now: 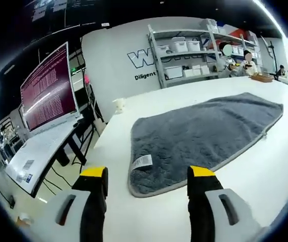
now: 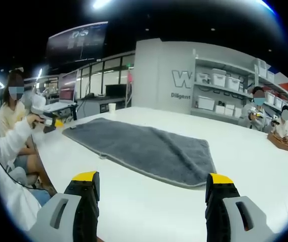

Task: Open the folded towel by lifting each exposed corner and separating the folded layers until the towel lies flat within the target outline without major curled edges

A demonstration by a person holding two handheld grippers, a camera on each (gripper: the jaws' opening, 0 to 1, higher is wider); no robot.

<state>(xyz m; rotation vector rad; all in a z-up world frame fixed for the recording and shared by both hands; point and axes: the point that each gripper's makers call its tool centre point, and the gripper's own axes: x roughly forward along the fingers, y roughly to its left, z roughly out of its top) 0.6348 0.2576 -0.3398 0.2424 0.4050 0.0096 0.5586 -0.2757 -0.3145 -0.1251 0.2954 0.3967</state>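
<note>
Grey towel (image 1: 204, 133) spread out flat on the white surface (image 1: 265, 171), pale trim along its edges and a small white label (image 1: 142, 162) at the near corner, in the left gripper view. Same towel (image 2: 144, 148) stretched across the surface (image 2: 244, 146) in the right gripper view. Left gripper (image 1: 148, 177) poised just short of the labelled corner, yellow-tipped fingers (image 1: 200, 172) released and apart, touching nothing. Right gripper (image 2: 152, 180) hovering above bare surface near the towel's long edge, fingers (image 2: 219, 179) likewise spread and empty. Behind: shelving with white bins (image 1: 184, 55), a large monitor (image 1: 48, 88), seated people at the far end (image 2: 257, 113).
</note>
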